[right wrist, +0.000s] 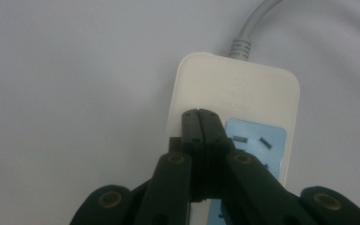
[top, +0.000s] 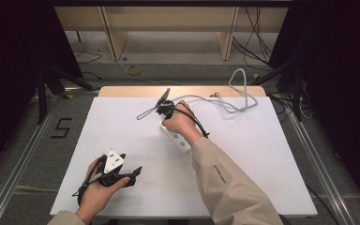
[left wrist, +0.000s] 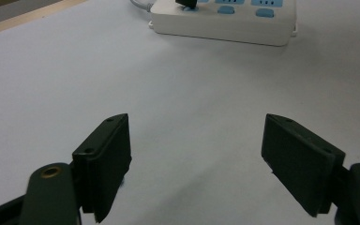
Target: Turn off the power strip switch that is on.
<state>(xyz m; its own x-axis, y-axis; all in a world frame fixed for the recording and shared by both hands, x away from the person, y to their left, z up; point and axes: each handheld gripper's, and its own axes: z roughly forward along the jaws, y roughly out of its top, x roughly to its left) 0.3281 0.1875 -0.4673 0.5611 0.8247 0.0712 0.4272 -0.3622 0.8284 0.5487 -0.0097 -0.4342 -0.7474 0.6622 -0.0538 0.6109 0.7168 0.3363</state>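
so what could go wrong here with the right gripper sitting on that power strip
The right gripper has its jaws closed, tips over the power strip beside a blue socket. Pressing or sliding could drive the tips into the slots or skid the strip across the smooth white table, since nothing braces it: the left gripper is open, well away. The strip's grey cord loops loosely behind and could snag or tug.

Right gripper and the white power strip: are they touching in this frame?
Cannot tell. In the right gripper view the right gripper, jaws shut together, overlaps the power strip, but looking along the jaws hides any gap. The left gripper view crops it.
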